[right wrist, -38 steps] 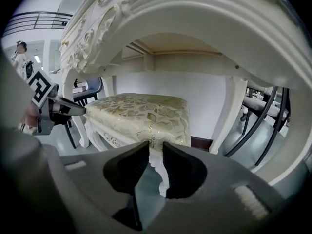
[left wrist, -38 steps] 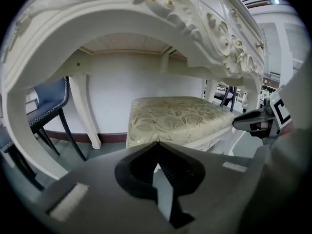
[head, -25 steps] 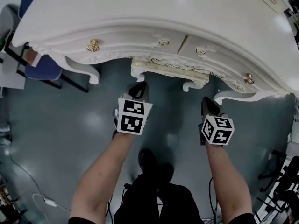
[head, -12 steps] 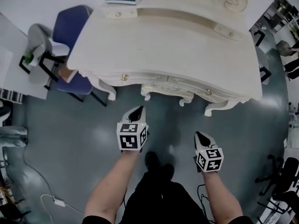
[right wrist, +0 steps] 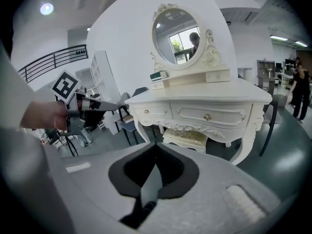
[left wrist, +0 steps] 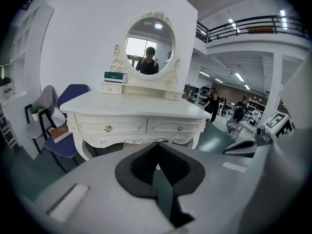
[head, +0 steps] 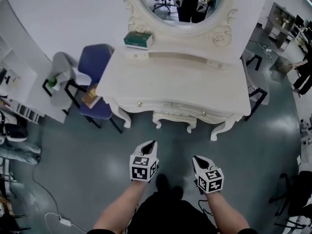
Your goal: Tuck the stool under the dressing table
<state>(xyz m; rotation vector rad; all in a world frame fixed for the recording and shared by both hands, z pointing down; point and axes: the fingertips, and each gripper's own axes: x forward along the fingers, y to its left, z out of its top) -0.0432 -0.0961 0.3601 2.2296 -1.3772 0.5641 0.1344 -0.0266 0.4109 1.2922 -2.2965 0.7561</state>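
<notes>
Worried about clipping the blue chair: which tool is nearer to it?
Left. In the head view the left tool is down and right of the blue chair; the right tool lies farther right.

- I count one table [head: 180, 84].
- I see one stool [head: 174, 120].
- One oval mirror [head: 178, 4] is in my feed.
- I make out two wide drawers [left wrist: 113, 126], [left wrist: 173, 126].
- I count two gold knobs [left wrist: 108, 128], [left wrist: 180, 127], one per wide drawer.
- I find two small drawers [head: 136, 55], [head: 217, 65].
- I see one green box [head: 138, 39].
- One blue chair [head: 95, 65] and one book [head: 90, 96] are in my view.
- I count two grippers: the left gripper [head: 151, 144] and the right gripper [head: 196, 159].
</notes>
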